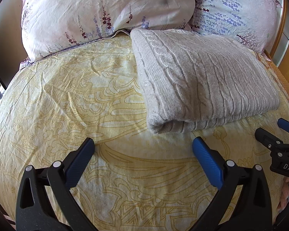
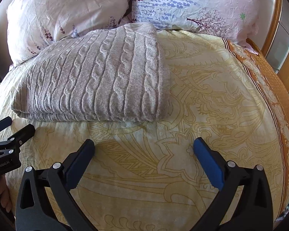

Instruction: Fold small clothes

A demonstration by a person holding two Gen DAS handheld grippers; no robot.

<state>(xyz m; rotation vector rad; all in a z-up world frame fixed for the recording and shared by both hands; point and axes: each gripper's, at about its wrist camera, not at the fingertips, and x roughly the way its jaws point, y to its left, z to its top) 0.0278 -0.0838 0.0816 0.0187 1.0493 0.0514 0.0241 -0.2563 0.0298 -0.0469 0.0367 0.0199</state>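
A grey cable-knit sweater (image 1: 200, 77) lies folded into a thick rectangle on the yellow patterned bedspread (image 1: 77, 96), its far edge near the pillows. It also shows in the right wrist view (image 2: 98, 79). My left gripper (image 1: 143, 144) is open and empty, a short way in front of the sweater's near left corner. My right gripper (image 2: 143, 144) is open and empty, in front of the sweater's near right corner. Each gripper also shows at the edge of the other's view: the right one (image 1: 275, 132) and the left one (image 2: 13, 129).
Two floral pillows (image 1: 98, 13) (image 1: 235, 11) lie at the head of the bed behind the sweater. A wooden bed frame (image 2: 273, 25) runs along the right side. An orange patterned border (image 2: 269, 80) edges the bedspread on the right.
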